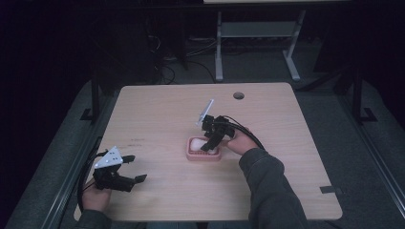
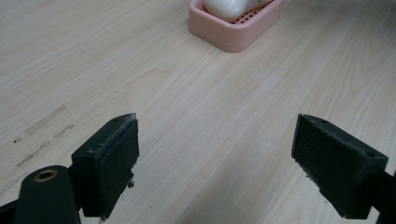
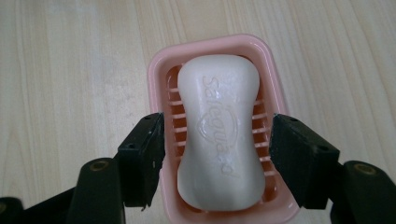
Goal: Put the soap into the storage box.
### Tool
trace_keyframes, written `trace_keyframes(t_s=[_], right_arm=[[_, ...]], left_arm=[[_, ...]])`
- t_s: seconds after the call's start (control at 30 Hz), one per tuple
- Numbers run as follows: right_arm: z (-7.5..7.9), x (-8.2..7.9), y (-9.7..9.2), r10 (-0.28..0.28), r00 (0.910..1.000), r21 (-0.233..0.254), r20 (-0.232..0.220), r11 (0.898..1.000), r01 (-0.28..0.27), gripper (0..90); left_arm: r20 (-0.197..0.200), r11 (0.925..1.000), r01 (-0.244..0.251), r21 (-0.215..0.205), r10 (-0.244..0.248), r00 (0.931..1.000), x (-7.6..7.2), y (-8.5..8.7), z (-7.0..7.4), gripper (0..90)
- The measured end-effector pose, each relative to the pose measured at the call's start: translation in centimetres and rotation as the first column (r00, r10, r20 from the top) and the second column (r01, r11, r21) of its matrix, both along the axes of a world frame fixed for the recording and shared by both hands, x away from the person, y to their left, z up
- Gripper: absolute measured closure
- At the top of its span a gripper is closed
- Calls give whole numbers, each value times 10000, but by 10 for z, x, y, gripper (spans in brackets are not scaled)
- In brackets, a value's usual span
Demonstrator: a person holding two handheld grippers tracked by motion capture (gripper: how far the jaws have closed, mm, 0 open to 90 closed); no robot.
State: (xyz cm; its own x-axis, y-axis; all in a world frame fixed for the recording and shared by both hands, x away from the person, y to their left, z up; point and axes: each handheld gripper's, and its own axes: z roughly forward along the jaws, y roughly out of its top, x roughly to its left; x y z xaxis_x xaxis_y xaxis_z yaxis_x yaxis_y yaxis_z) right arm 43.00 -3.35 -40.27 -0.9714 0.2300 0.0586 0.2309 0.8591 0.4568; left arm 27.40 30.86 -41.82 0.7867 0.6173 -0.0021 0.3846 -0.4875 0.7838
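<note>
My right gripper [image 3: 217, 154] has its black fingers [image 3: 142, 156] spread wide, one on each side of the white waisted bar of soap [image 3: 219, 135]. They straddle the bar with a gap on both sides, and I cannot tell whether the left one touches the rim of the dish. The soap lies lengthwise in the pink plastic soap dish [image 3: 156, 74] with a slotted floor, and the near end of that dish is cut off at the bottom of the right gripper view. In the high view the right gripper [image 1: 208, 145] tilts down into the dish [image 1: 191, 153] and covers most of it, so I make out only a pale patch of the soap [image 1: 196, 142] there.

My left gripper [image 2: 215, 154] also has its fingers [image 2: 109, 161] wide apart, with only bare wood between them; they hold nothing. In its view the dish [image 2: 224, 35] sits well ahead, cropped by the top edge, with just a piece of the soap [image 2: 222, 7] visible.

From above, the left gripper [image 1: 133, 168] sits near the front left corner of the light wooden bench [image 1: 157, 109], well apart from the dish, which is near the middle. A round cable hole [image 1: 238, 95] lies near the far edge. Beyond the bench the room is dark; I can pick out grey metal legs of another table [image 1: 218, 47] and little else.
</note>
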Motion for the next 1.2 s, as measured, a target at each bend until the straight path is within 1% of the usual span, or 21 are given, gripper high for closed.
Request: trace_keyframes(t_s=[0.03, 0.13, 0.27, 0.57, 0.77, 0.97, 1.03, 1.1, 1.2], right_arm=[[0, -1, -1, -14, 10000, -15, 38, 10000, 14, 352], [2, -2, -4, -22, 10000, -1, 90, 10000, 22, 347], [4, -4, -9, -117, 9999, 107, 80, 9999, 116, 341], [9, -7, -17, -255, 9995, 125, 161, 9996, 253, 339], [11, -8, -21, -334, 9994, 99, 108, 9994, 333, 329], [15, -10, -28, -423, 9989, 131, 209, 9990, 420, 325], [15, -11, -30, -487, 9987, 191, 171, 9986, 484, 325], [15, -11, -33, -482, 9985, 264, 242, 9985, 476, 325], [14, -12, -39, -635, 9978, 330, 193, 9975, 628, 319]], left_arm=[[-9, 10000, 17, 44, -17, 10000, 0, 0, 0, 148], [3, 10000, 12, 6, -12, 10000, 0, 0, 0, 148], [-6, 10000, -1, -10, 1, 10000, 0, 0, 0, 148], [-8, 10000, 2, 1, -2, 10000, 0, 0, 0, 148], [-17, 10000, -51, -86, 51, 10000, 0, 0, 0, 148], [-15, 10000, -20, -29, 20, 10000, 0, 0, -1, 148], [-18, 10000, -37, -53, 37, 10000, 0, 0, -1, 148], [-20, 10000, -38, -51, 38, 10000, 0, 0, -1, 148], [-13, 10000, -24, -23, 24, 10000, 0, 0, -1, 148]])
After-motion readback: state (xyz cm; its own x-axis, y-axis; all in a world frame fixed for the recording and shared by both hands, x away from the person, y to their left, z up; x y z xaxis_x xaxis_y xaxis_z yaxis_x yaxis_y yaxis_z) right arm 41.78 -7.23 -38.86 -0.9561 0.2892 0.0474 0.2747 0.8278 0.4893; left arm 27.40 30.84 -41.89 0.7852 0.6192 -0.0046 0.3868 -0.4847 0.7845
